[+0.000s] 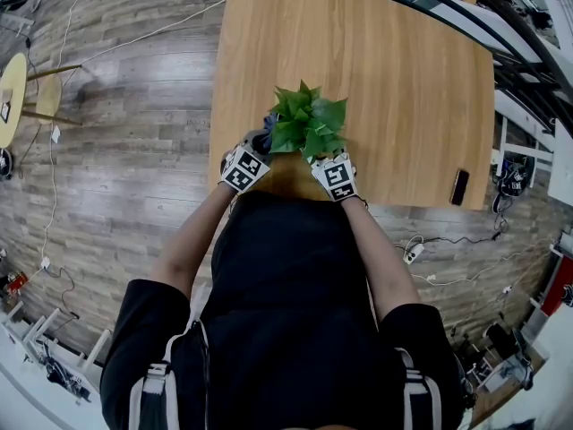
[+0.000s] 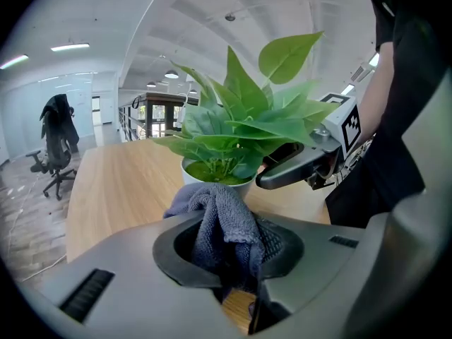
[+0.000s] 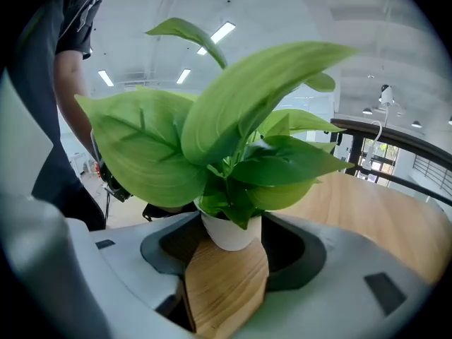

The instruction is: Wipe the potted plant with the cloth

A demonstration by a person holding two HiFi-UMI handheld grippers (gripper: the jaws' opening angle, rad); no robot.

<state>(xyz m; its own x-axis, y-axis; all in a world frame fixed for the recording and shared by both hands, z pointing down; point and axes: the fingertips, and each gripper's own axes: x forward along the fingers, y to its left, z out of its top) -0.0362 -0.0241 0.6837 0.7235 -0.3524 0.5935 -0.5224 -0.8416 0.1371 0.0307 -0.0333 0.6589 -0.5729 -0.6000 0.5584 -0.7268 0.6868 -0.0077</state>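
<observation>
A potted plant with broad green leaves stands near the front edge of the wooden table. My left gripper is shut on a bunched grey cloth. It holds the cloth just short of the plant's white pot, at the plant's left side in the head view. My right gripper has its jaws on either side of the white pot, touching it, with leaves filling the view above. From the left gripper view, the right gripper shows at the pot's right.
A dark phone lies near the table's front right corner. Cables run over the wood floor. An office chair stands beyond the table's far end. A round yellow table is far left.
</observation>
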